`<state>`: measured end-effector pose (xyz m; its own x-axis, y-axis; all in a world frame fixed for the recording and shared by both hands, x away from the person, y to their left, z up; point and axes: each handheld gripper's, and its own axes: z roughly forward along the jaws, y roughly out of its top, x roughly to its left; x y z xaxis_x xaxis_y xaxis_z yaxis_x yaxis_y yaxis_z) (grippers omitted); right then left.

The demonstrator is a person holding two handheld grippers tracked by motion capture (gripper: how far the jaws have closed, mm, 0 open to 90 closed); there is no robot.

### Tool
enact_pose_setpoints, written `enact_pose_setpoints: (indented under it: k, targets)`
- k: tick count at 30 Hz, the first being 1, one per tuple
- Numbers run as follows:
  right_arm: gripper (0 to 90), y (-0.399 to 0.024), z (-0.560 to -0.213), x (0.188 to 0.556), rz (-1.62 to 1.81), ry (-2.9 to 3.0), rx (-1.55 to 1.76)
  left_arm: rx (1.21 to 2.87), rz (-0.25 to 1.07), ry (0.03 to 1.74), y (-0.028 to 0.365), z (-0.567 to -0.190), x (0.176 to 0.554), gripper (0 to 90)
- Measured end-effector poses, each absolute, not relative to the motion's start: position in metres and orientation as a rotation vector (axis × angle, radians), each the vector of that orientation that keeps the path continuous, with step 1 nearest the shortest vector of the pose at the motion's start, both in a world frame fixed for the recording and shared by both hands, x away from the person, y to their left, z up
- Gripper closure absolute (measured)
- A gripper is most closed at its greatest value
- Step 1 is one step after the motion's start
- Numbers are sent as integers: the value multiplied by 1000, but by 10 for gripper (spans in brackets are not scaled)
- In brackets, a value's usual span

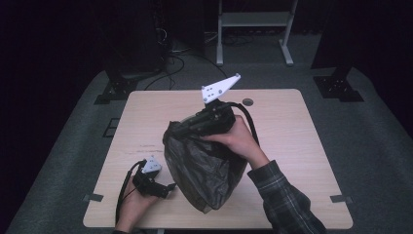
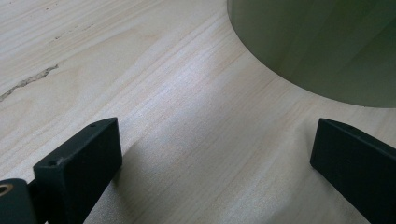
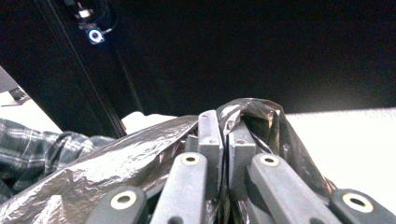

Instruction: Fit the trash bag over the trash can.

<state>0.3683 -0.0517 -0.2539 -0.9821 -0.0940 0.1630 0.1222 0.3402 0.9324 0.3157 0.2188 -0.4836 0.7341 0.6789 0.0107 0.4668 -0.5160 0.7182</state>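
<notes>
A crumpled black plastic bag stands bulging in the middle of the light wooden table. My right gripper is at the bag's top edge, held by a hand in a plaid sleeve. Its jaws are shut on a fold of the bag's film, and my right gripper points level along the crinkled plastic. My left gripper rests low on the table just left of the bag's base. In its own view my left gripper is open, bare wood between the jaws, the bag's rounded side just ahead.
A round cable hole sits near the table's far edge. A white metal frame stands on the floor behind the table. Dark stand feet sit by both far corners, with cables on the floor.
</notes>
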Motion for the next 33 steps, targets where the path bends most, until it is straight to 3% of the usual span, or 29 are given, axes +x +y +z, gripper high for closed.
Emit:
enact_pose_setpoints:
  k: [15, 20, 24, 33]
  targets:
    - [829, -110, -275, 365, -1575, -2624, -228, 2211, 378, 860, 219, -484, 316, 7]
    - [660, -119, -277, 366, -1559, -2659, -291, 2212, 378, 860, 219, -483, 316, 7]
    - [576, -131, -277, 364, -1561, -2709, -356, 2211, 378, 860, 219, -484, 316, 7]
    - [514, -156, -286, 363, -1545, -2781, -478, 2211, 378, 860, 219, -484, 316, 7]
